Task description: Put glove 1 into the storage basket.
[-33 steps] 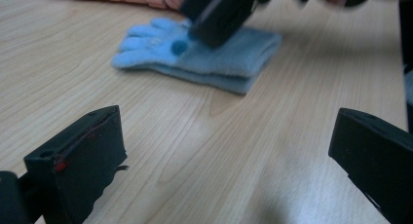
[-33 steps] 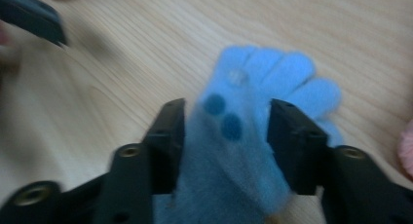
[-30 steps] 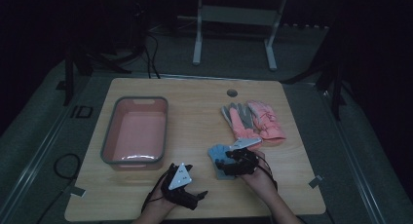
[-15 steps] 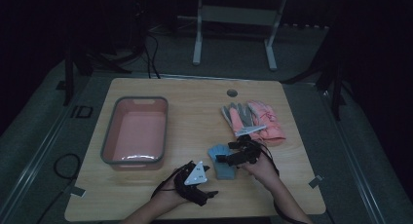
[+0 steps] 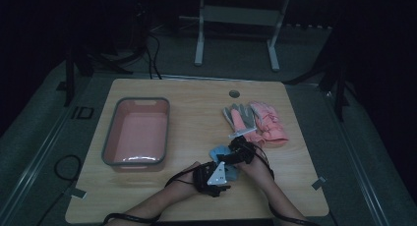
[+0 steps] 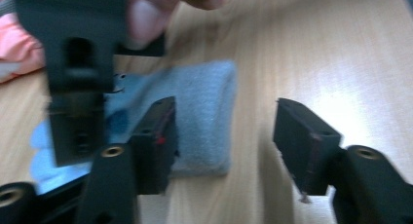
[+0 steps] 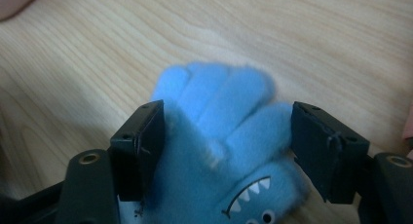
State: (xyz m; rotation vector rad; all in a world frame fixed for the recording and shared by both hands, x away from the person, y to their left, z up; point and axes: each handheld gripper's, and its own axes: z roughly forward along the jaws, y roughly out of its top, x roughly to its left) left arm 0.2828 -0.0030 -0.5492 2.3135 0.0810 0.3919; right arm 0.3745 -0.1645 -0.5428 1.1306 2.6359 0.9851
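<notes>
Risk one: The left gripper (image 6: 224,146) is coming at the grey cuff end of the blue glove (image 6: 204,112). One jaw sits over the cuff and the other is out over bare table (image 5: 147,196). If it squeezes here, I think it may pinch just a thin bit of the edge, and the glove could slip out.

Risk two: The right gripper (image 7: 229,151) stands over the finger end of the same glove. The two grippers are very close in the high view, so they could bump. If both pull at once, the soft glove could stretch or bunch up.

Risk three: The glove is floppy. A push from a jaw could just slide it on the smooth wood.

Left jaws: Partly apart, and they have just been closing. Nothing is squeezed yet; the cuff lies under one jaw only.

Right jaws: Apart, one on each side of the glove's hand part. They have just been closing a little, and I see no squeeze yet.

Glove looks: Fuzzy and bright blue, with short fat fingers, a grey cuff, and a monster face with white teeth.

Glove place: Flat on the table near the person's edge, between the pink tub (image 5: 137,135) and the pile of other gloves (image 5: 258,123).
</notes>
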